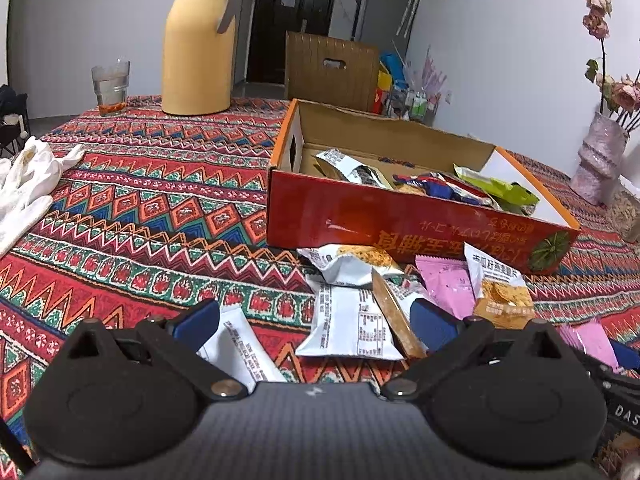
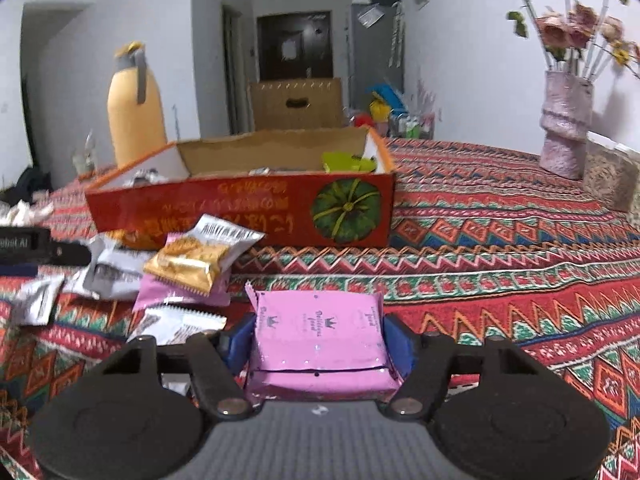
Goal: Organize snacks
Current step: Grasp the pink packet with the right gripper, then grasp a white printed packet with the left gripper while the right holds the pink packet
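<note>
An open red cardboard box [image 1: 400, 224] [image 2: 240, 208] stands on the patterned tablecloth and holds several snack packets. In front of it lies a loose pile of white, orange and pink packets [image 1: 360, 280] [image 2: 188, 260]. My left gripper [image 1: 316, 326] is open and low over this pile, with a white packet [image 1: 348, 328] lying flat between its blue fingers, untouched. My right gripper [image 2: 318, 336] is shut on a pink snack packet [image 2: 320, 320], its blue pads pressing on the packet's two sides just above the cloth, right of the pile.
A yellow thermos jug [image 1: 196, 48] and a glass [image 1: 110, 86] stand at the far left of the table, with white gloves [image 1: 28, 184] at the left edge. A pink vase with flowers [image 2: 564, 136] is at the far right. A brown carton [image 1: 332, 68] sits behind the box.
</note>
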A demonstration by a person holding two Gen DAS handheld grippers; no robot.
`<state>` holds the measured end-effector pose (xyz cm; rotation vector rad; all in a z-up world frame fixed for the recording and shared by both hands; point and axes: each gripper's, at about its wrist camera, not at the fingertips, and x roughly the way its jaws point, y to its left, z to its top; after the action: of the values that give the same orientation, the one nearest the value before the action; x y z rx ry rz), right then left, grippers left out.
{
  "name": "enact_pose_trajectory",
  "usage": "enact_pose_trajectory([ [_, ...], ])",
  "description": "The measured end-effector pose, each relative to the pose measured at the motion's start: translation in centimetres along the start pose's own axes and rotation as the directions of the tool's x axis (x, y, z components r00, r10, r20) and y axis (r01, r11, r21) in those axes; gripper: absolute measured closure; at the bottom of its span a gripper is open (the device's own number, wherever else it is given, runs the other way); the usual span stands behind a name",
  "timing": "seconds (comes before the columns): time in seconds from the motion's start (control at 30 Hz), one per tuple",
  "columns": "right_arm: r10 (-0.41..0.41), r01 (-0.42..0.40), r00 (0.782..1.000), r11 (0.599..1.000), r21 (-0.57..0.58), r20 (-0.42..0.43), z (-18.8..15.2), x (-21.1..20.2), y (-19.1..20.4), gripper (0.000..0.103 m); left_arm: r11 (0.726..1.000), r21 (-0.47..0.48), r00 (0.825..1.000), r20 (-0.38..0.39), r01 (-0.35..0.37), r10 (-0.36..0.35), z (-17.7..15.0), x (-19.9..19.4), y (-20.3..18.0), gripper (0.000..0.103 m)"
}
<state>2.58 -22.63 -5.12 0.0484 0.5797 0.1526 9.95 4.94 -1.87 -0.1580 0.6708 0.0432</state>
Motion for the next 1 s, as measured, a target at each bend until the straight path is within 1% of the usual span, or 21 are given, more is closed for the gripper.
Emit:
enact_pose_trajectory([
  [0.13, 0.007, -0.008, 1.0, 1.0, 0.017, 0.021, 0.0, -0.3, -0.3, 0.036, 1.0, 0.005, 1.0, -0.021, 0.002, -0.002, 0.3, -0.7, 0.6, 0.0],
  [0.2, 0.013, -0.014, 0.999, 1.0, 0.026, 0.029, 0.0, -0.5, -0.5, 0.036, 1.0, 0.016, 0.999, -0.024, -0.027, 0.027, 0.4, -0.9, 1.1, 0.0],
  [0.23, 0.015, -0.016, 0.999, 0.999, 0.028, 0.033, -0.1, -0.5, -0.5, 0.036, 0.998, 0.021, 0.998, -0.022, -0.058, 0.059, 0.5, -0.9, 1.5, 0.0],
  [0.3, 0.021, -0.022, 0.999, 0.999, 0.03, 0.041, -0.1, -0.7, -0.6, 0.036, 0.993, 0.018, 0.992, -0.044, -0.115, 0.115, 0.6, -0.5, 2.4, 0.0],
  [0.43, 0.03, -0.031, 0.998, 0.999, 0.024, 0.055, -0.2, -0.8, -0.4, 0.036, 0.99, 0.005, 0.981, -0.137, -0.138, 0.138, 0.2, 0.6, 3.6, 0.0],
  [0.5, 0.033, -0.035, 0.998, 0.999, 0.026, 0.058, -0.3, -0.9, -0.4, 0.036, 0.988, -0.005, 0.974, -0.171, -0.155, 0.152, -0.1, 1.1, 3.7, 0.0],
  [0.57, 0.037, -0.038, 0.997, 0.999, 0.026, 0.062, -0.3, -1.0, -0.4, 0.036, 0.985, -0.018, 0.969, -0.183, -0.171, 0.165, -0.4, 1.4, 3.7, 0.0],
  [0.7, 0.041, -0.042, 0.996, 0.999, 0.015, 0.079, -0.5, -1.3, -0.4, 0.036, 0.977, -0.02, 0.962, -0.181, -0.21, 0.203, -0.7, 1.3, 3.0, 0.001],
  [0.77, 0.045, -0.046, 0.995, 0.999, 0.009, 0.088, -0.5, -1.5, -0.3, 0.036, 0.973, 0.005, 0.959, -0.169, -0.23, 0.227, -1.0, 1.0, 2.4, 0.011],
  [0.8, 0.046, -0.047, 0.995, 0.999, 0.007, 0.091, -0.6, -1.6, -0.3, 0.035, 0.974, 0.011, 0.961, -0.16, -0.227, 0.225, -1.2, 0.7, 2.2, 0.013],
  [0.83, 0.048, -0.049, 0.995, 0.999, 0.005, 0.092, -0.6, -1.7, -0.3, 0.035, 0.975, 0.015, 0.963, -0.154, -0.22, 0.22, -1.3, 0.4, 1.9, 0.019],
  [0.87, 0.049, -0.05, 0.994, 0.999, 0.004, 0.094, -0.6, -1.7, -0.3, 0.035, 0.977, 0.025, 0.966, -0.146, -0.213, 0.214, -1.4, 0.0, 1.7, 0.028],
  [0.9, 0.051, -0.052, 0.994, 0.999, 0.002, 0.095, -0.6, -1.7, -0.2, 0.035, 0.978, 0.036, 0.968, -0.138, -0.206, 0.209, -1.6, -0.2, 1.5, 0.032],
  [0.97, 0.053, -0.054, 0.994, 0.999, -0.001, 0.097, -0.6, -1.7, -0.2, 0.035, 0.981, 0.052, 0.973, -0.123, -0.188, 0.193, -1.8, -0.7, 1.1, 0.049],
  [1.0, 0.054, -0.054, 0.994, 0.999, -0.002, 0.099, -0.6, -1.8, -0.2, 0.035, 0.982, 0.058, 0.976, -0.119, -0.179, 0.185, -1.9, -0.9, 1.0, 0.049],
])
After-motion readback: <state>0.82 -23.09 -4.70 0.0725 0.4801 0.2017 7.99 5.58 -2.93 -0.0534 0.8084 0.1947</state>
